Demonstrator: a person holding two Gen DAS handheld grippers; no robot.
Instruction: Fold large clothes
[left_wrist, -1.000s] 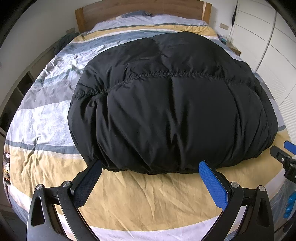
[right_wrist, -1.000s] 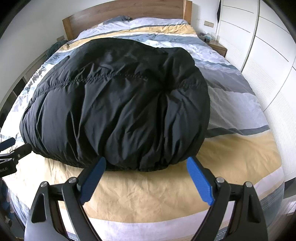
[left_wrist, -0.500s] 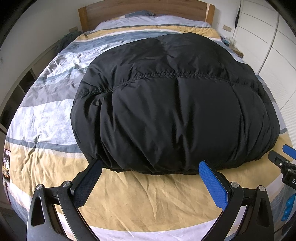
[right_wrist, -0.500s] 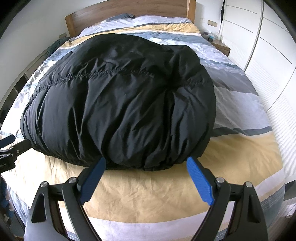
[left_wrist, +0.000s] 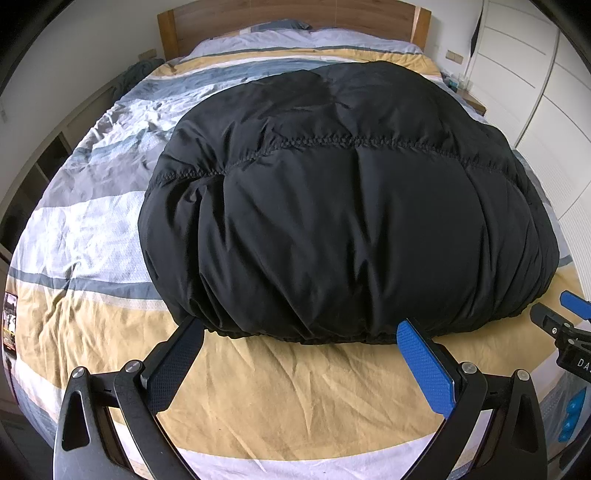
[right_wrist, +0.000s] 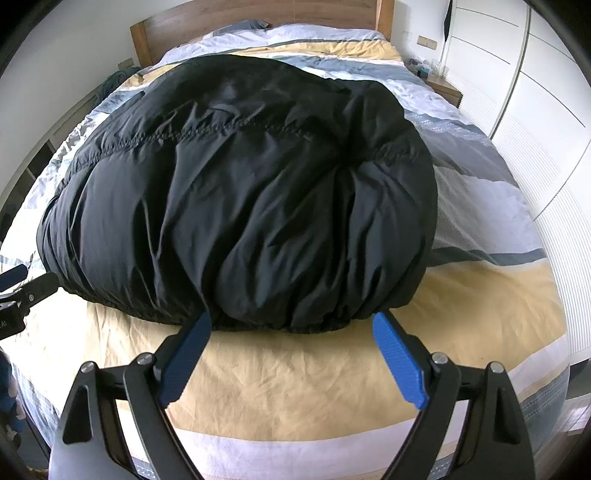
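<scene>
Directly ahead of both grippers, the black puffer jacket (left_wrist: 347, 221) lies broadside across the bed (left_wrist: 295, 387), its near hem just beyond the fingertips. Left gripper (left_wrist: 301, 332) and right gripper (right_wrist: 291, 325) stand equally near, jaws spread wide and empty.

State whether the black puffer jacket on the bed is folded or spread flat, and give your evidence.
Folded. The black puffer jacket sits as one compact, puffy mound on the striped duvet, with no sleeves or hood showing.
</scene>
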